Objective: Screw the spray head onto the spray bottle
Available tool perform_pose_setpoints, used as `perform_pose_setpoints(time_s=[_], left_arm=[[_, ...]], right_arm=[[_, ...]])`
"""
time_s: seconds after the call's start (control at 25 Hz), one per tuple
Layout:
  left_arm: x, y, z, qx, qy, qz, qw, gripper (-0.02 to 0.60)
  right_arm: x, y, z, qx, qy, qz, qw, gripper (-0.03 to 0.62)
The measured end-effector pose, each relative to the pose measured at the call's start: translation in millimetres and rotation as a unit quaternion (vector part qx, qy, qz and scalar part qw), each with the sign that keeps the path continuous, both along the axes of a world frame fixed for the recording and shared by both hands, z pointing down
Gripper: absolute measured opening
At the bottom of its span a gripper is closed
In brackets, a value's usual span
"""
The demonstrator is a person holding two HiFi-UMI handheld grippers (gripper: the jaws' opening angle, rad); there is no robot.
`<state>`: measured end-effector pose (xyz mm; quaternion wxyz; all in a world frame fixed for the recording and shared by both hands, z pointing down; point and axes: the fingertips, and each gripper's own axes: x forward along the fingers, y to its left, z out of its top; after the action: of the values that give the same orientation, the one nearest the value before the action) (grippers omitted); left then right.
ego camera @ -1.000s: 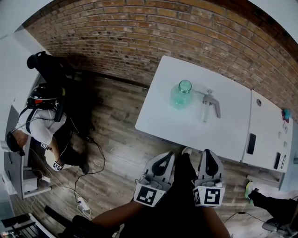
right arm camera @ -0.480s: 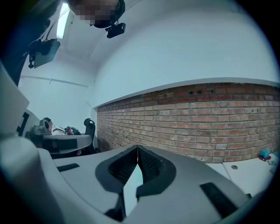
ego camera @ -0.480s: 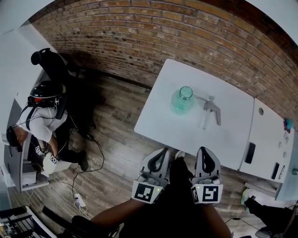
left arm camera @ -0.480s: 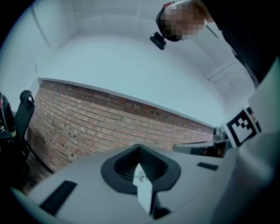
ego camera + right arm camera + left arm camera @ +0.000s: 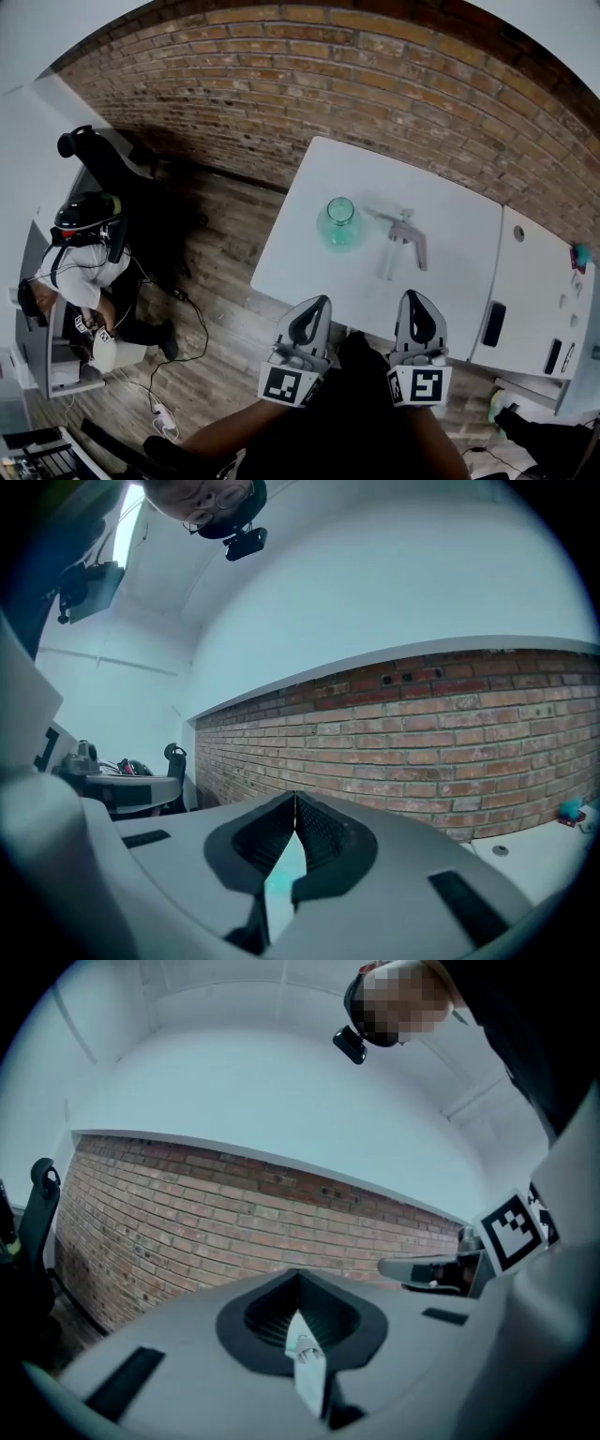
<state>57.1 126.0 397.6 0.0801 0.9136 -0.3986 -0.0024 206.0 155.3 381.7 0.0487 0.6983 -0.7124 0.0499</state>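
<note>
A clear green spray bottle (image 5: 338, 223) with an open neck stands upright on the white table (image 5: 309, 272). To its right the grey spray head (image 5: 409, 240) lies flat, its thin dip tube trailing toward me. Both grippers hover side by side over the table's near edge, short of both objects. My left gripper (image 5: 312, 305) is shut and holds nothing. My right gripper (image 5: 413, 298) is likewise shut and empty. In the left gripper view the jaw tips (image 5: 298, 1274) meet against the brick wall; the right gripper view shows its tips (image 5: 295, 799) closed too.
A brick wall (image 5: 309, 84) runs behind the table. A white cabinet (image 5: 534, 300) adjoins the table on the right. At far left a seated person (image 5: 70, 272) works at a desk, with cables on the wooden floor (image 5: 202, 328).
The view has shifted so the table, bottle and spray head sit lower and further left in frame. Both grippers are now at the table's near edge, still shut.
</note>
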Motion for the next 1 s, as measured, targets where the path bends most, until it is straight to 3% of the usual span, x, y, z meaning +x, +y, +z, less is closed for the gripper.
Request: perform_pose_setpoints(time_s=[0.52, 0.68, 1.0], left_arm=[[78.9, -38.3, 3.0, 0.017, -0.017, -0.021, 0.9995, 0.002], [76.4, -40.3, 3.1, 0.047, -0.042, -0.032, 0.9975, 0.002], [75.0, -55.5, 10.5, 0.036, -0.039, -0.052, 0.9972, 0.002]], right_arm=[[94.2, -33.5, 7.5, 0.025, -0.026, -0.009, 0.999, 0.008], [95.2, -45.0, 21.3, 0.025, -0.020, -0.032, 0.999, 0.008], [90.4, -70.0, 34.2, 0.011, -0.017, -0.068, 0.998, 0.008]])
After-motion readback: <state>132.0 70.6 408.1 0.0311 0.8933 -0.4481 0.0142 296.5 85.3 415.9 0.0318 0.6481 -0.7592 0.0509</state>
